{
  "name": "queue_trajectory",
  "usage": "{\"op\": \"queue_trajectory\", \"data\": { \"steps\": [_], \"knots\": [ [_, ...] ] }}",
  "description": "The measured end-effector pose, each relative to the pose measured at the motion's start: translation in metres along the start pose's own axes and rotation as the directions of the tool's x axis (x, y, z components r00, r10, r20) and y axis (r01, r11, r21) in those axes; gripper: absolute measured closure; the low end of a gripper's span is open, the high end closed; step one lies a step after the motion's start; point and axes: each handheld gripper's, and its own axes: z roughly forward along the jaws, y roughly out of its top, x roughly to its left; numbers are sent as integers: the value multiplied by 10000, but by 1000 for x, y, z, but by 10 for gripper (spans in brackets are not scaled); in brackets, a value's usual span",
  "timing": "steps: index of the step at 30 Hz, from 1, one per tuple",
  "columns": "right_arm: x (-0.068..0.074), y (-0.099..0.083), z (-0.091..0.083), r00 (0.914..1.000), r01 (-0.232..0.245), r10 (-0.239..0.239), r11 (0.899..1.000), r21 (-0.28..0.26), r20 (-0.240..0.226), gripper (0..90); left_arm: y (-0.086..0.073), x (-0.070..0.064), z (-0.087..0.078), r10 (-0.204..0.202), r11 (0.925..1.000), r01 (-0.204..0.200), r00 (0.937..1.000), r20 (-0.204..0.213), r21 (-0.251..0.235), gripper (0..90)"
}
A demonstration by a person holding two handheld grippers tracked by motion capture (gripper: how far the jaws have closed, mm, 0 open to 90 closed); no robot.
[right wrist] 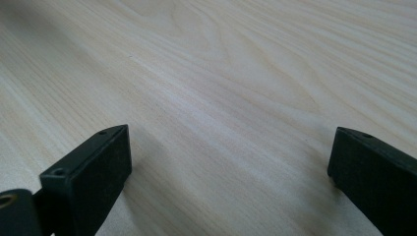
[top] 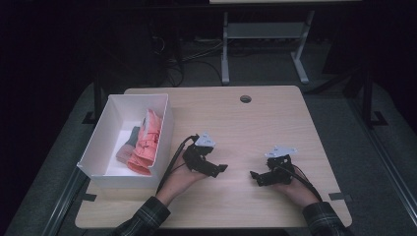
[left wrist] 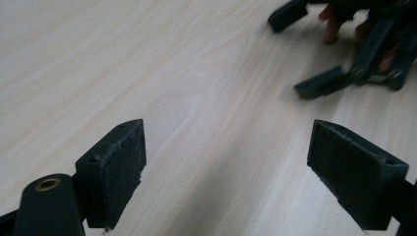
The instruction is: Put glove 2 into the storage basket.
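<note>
While the folded pink cloth lies inside the white box at the table's left edge, leaning against the wall nearest the left gripper, nothing is held — both sets of jaws are spread wide over bare wood. If the cloth is reached for from here, the box wall could be struck and the light box shoved off the table — the right gripper sits well apart and could not steady it.

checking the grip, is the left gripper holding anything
No, the left gripper has its jaws wide apart with bare table between them.
</note>
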Motion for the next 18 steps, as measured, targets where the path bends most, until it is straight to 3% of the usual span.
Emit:
{"op": "queue_trajectory", "data": {
  "steps": [2, 5, 10, 11, 18],
  "knots": [
    [0, 0, 0, 10000, 9, -9, 10000, -2, 2, 22, -7, 1, 7, 190, 9998, -190, 9996, -209, 11, 142],
    [0, 0, 0, 10000, -5, 5, 10000, -7, -6, 22, -15, 3, 14, -28, 10000, 29, 9998, -221, 12, 142],
    [0, 0, 0, 10000, 12, -12, 10000, 15, -5, 22, -25, 3, 26, -57, 9994, 67, 9996, -281, 334, 142],
    [0, 0, 0, 10000, 13, -13, 10000, 17, -7, 22, -27, 2, 30, 97, 9988, -80, 9993, -360, 476, 141],
    [0, 0, 0, 10000, 13, -13, 10000, 19, -5, 22, -29, 0, 32, 271, 9977, -243, 9986, -446, 638, 130]
  ]
}}
